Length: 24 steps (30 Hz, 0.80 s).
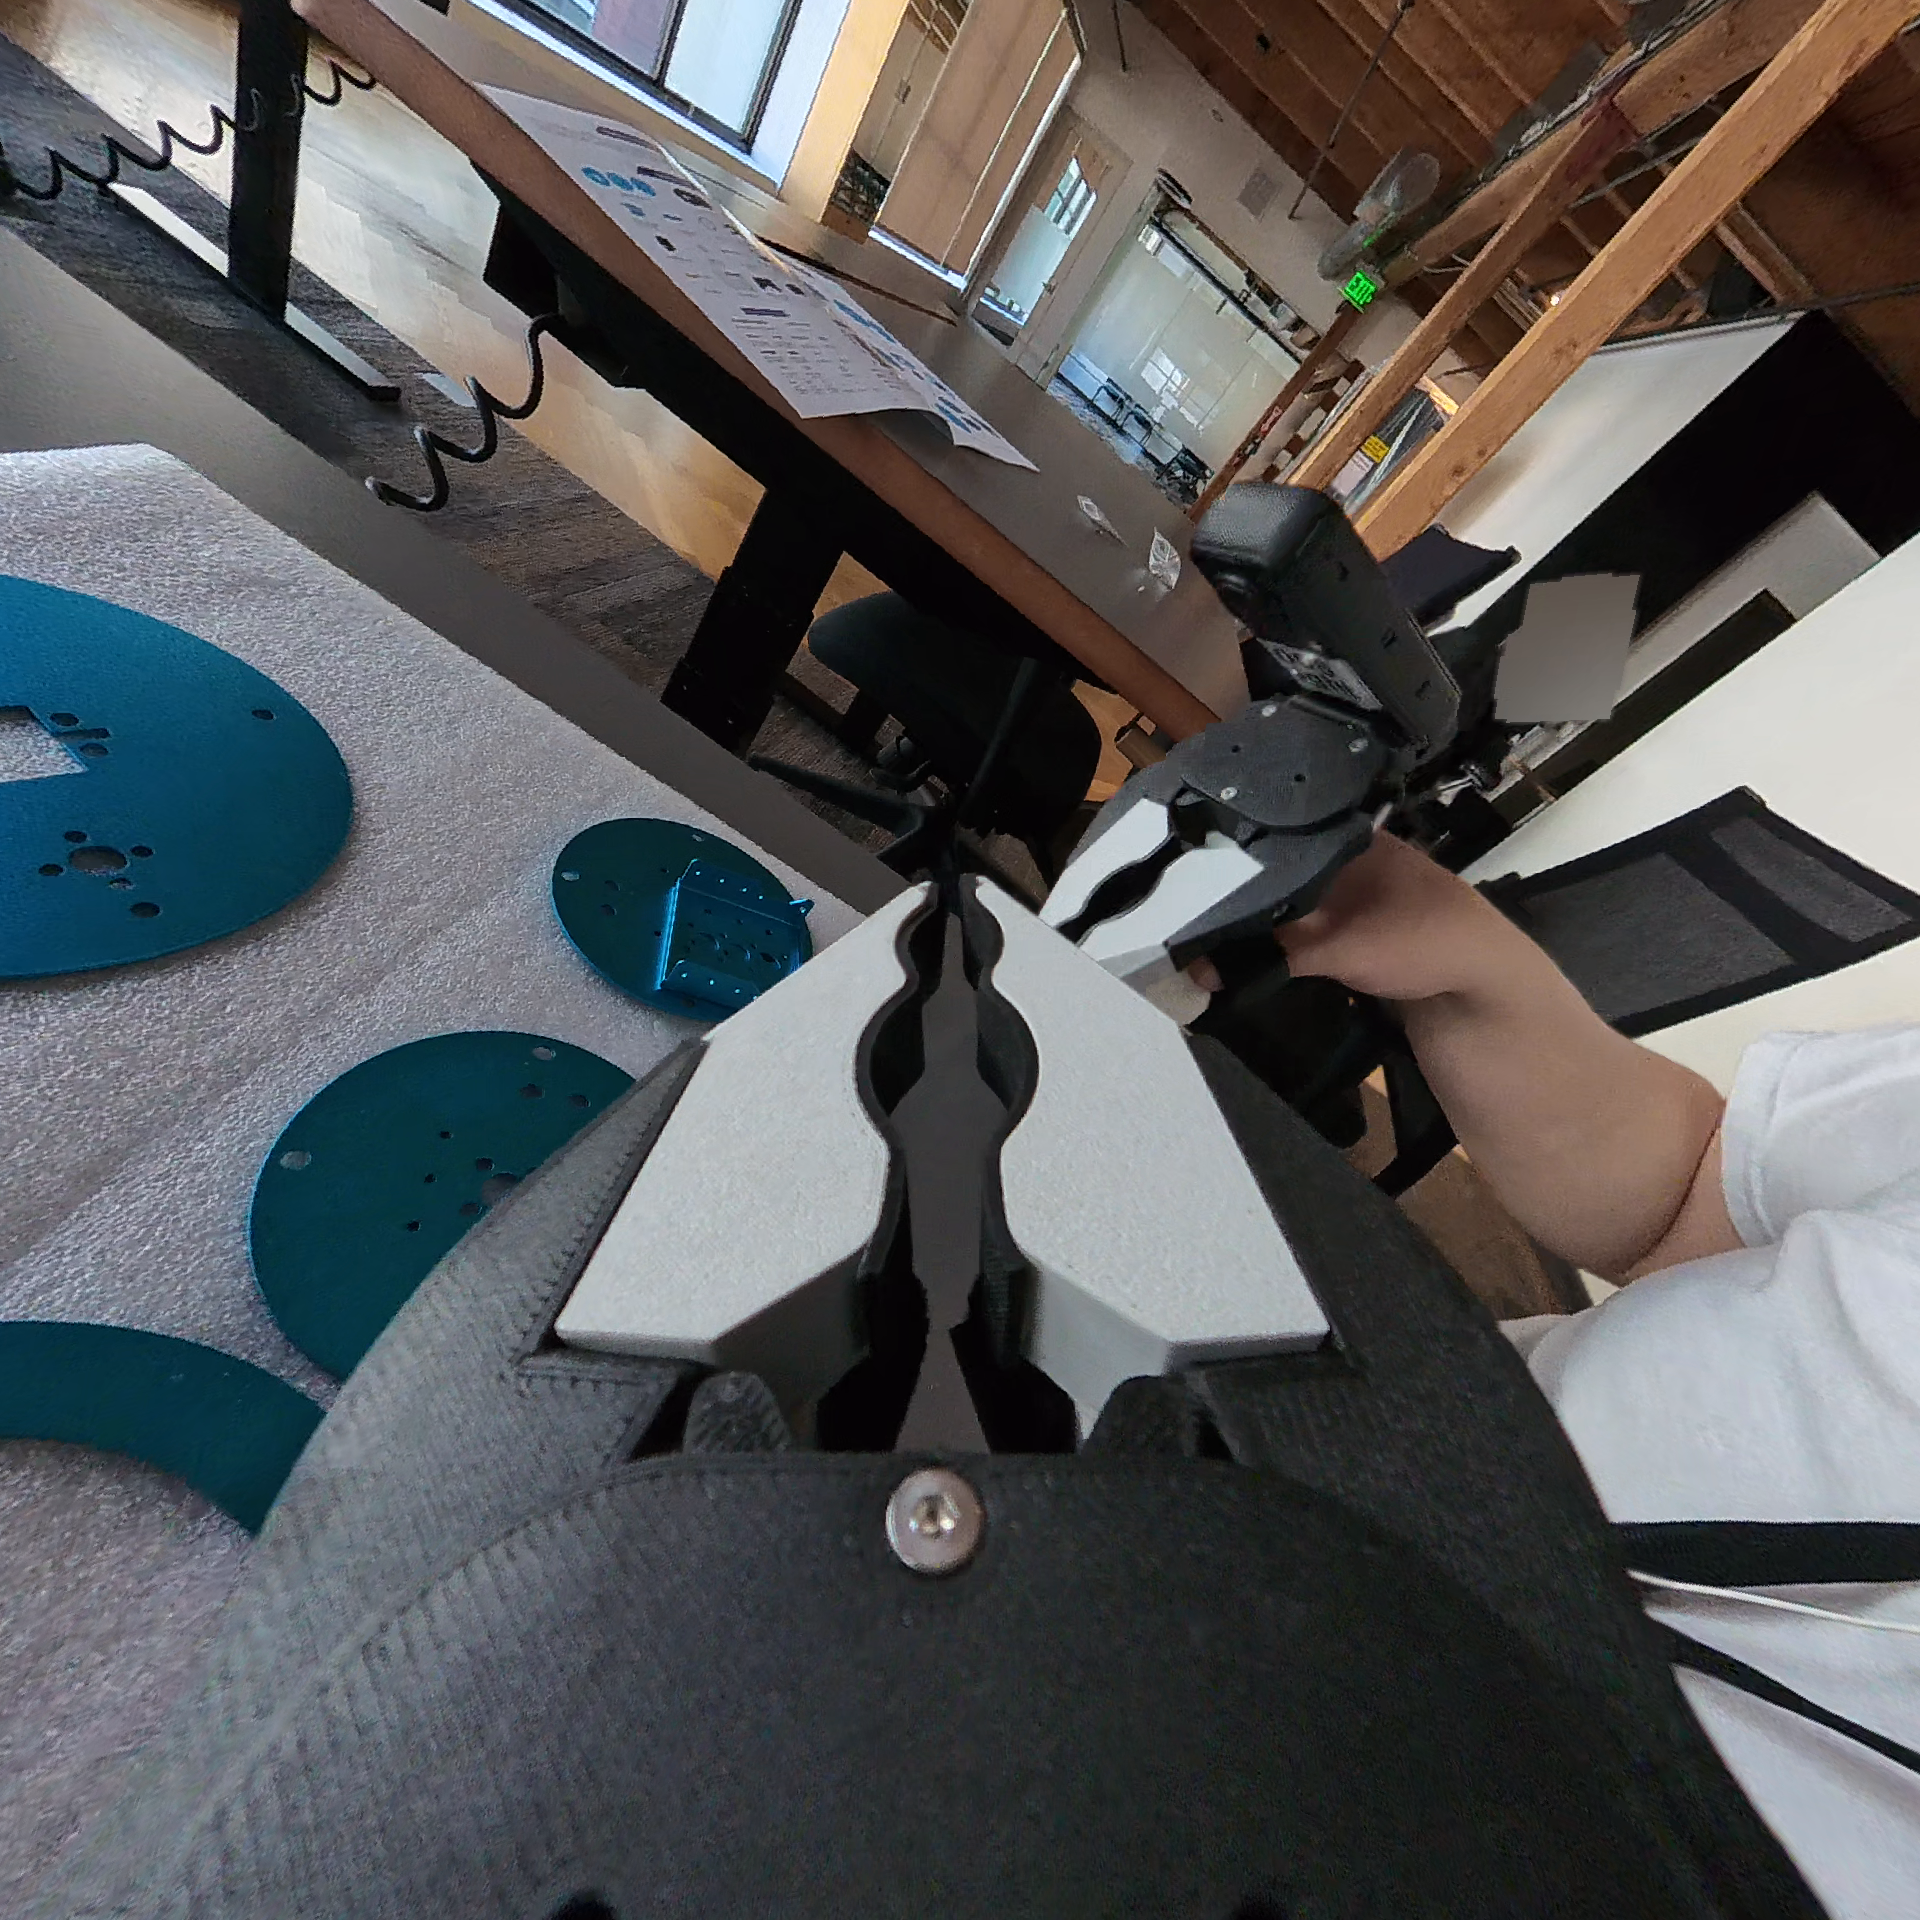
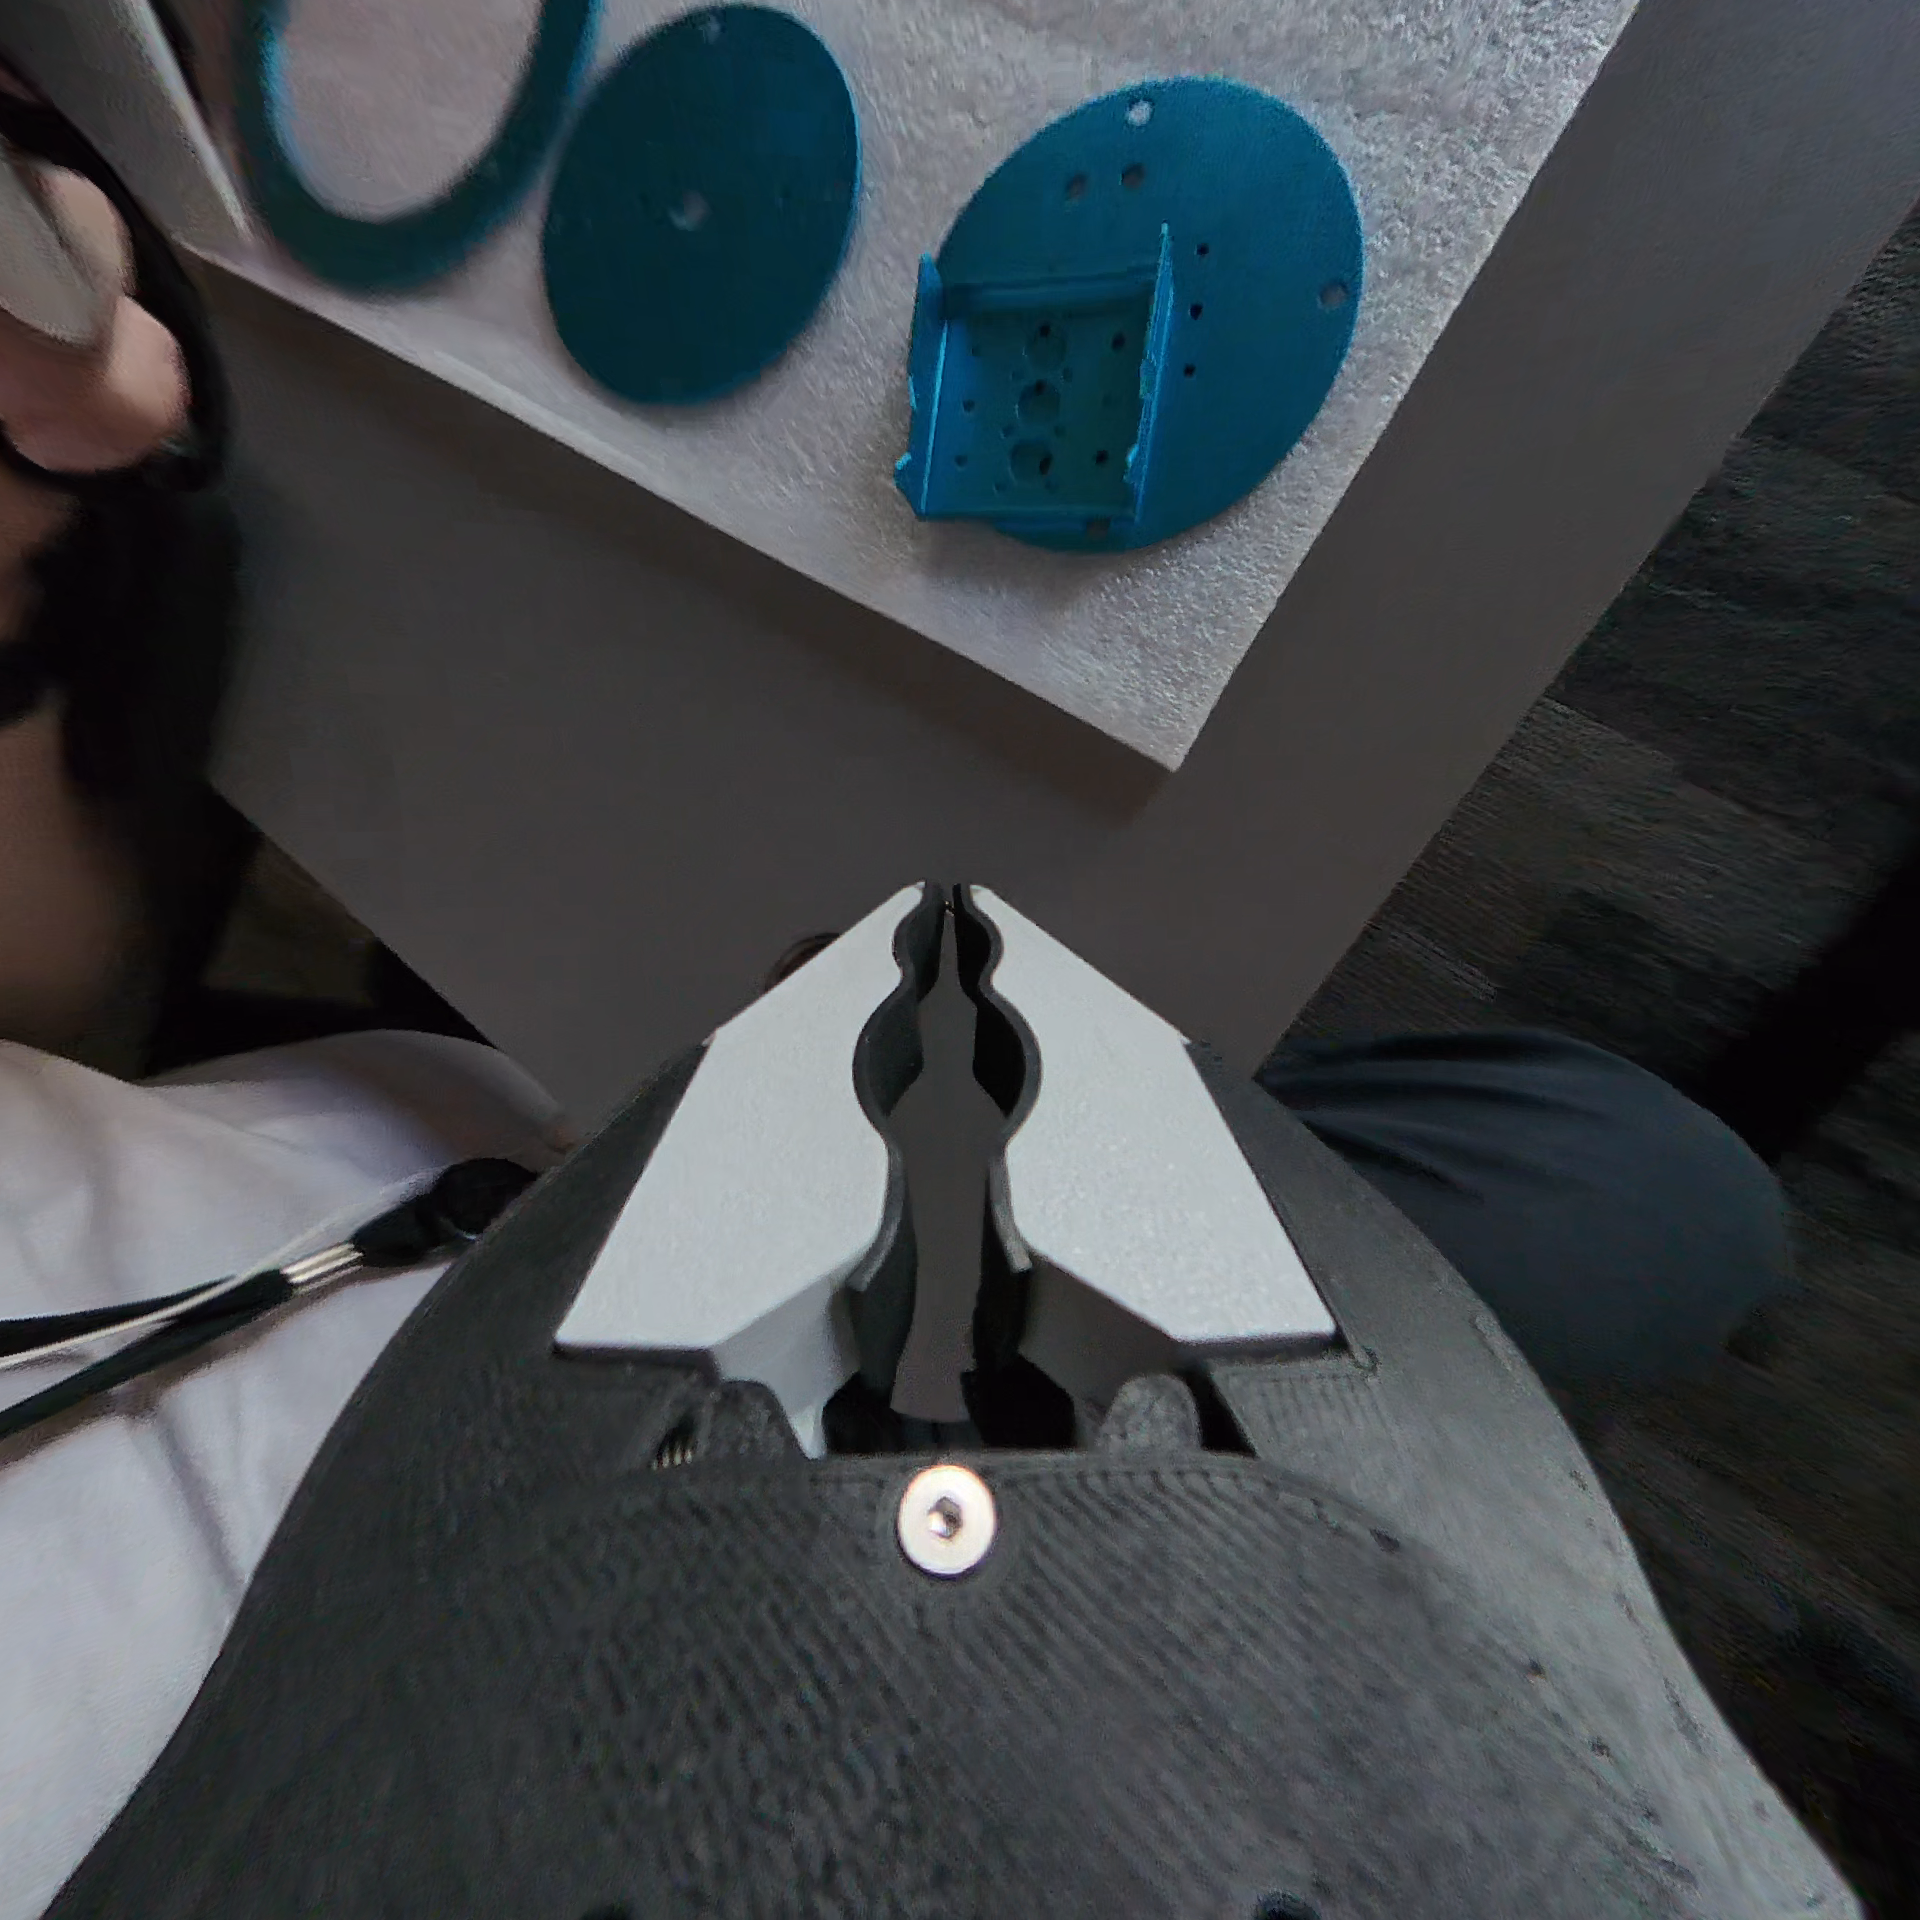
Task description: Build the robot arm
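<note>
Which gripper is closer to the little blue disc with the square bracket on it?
Left, I'd judge. The left gripper hangs shut just beside the bracketed disc, at the foam sheet's corner. The right gripper is shut too, held off past the table edge, a bit farther away.

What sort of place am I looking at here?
Probably a converted loft office or workshop: exposed wooden beams, a long wooden table with printed sheets, and teal metal plates laid out on a foam sheet.
</note>
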Tool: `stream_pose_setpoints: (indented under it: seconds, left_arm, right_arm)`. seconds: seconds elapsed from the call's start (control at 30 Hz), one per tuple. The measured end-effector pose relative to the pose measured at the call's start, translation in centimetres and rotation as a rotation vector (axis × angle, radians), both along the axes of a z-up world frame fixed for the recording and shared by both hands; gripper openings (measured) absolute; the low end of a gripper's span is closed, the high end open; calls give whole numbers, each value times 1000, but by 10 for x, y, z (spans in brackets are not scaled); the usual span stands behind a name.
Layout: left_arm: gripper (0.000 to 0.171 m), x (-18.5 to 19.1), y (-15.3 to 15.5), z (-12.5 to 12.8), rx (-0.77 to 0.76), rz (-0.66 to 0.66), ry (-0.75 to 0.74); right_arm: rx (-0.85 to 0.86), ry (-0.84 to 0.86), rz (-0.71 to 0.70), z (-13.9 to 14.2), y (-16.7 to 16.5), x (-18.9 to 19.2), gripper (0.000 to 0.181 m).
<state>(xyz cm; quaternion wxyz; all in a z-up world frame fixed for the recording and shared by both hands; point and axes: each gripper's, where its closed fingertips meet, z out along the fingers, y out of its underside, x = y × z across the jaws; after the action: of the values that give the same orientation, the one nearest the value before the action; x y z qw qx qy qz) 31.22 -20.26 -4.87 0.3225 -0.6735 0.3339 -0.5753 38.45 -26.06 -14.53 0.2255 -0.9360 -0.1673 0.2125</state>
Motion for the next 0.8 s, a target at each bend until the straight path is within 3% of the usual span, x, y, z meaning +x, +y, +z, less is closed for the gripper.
stream_pose_setpoints:
  seconds: [0.13, 0.23, 0.33, 0.4, 0.6, 0.8]
  left_arm:
    - [15, 6, -10, -3, 80, -40, 49]
    - [25, 9, -27, -16, 228, -82, 158]
    - [28, 10, -35, -28, 401, 1, 275]
    - [22, 12, -35, -23, 481, 81, 288]
    - [9, 12, -28, 17, 520, 246, 134]
    - [6, 20, -26, 16, 630, 292, 207]
  right_arm:
    - [30, 325, -42, 21, 12, -15, 0]
    - [68, 579, -84, 46, 25, -25, 0]
    - [90, 821, -96, 74, 33, -38, 0]
    - [125, 929, -114, 90, 39, -44, 0]
    - [231, 942, -73, 108, 45, -58, 0]
    - [246, 924, -43, 111, 47, -61, 0]
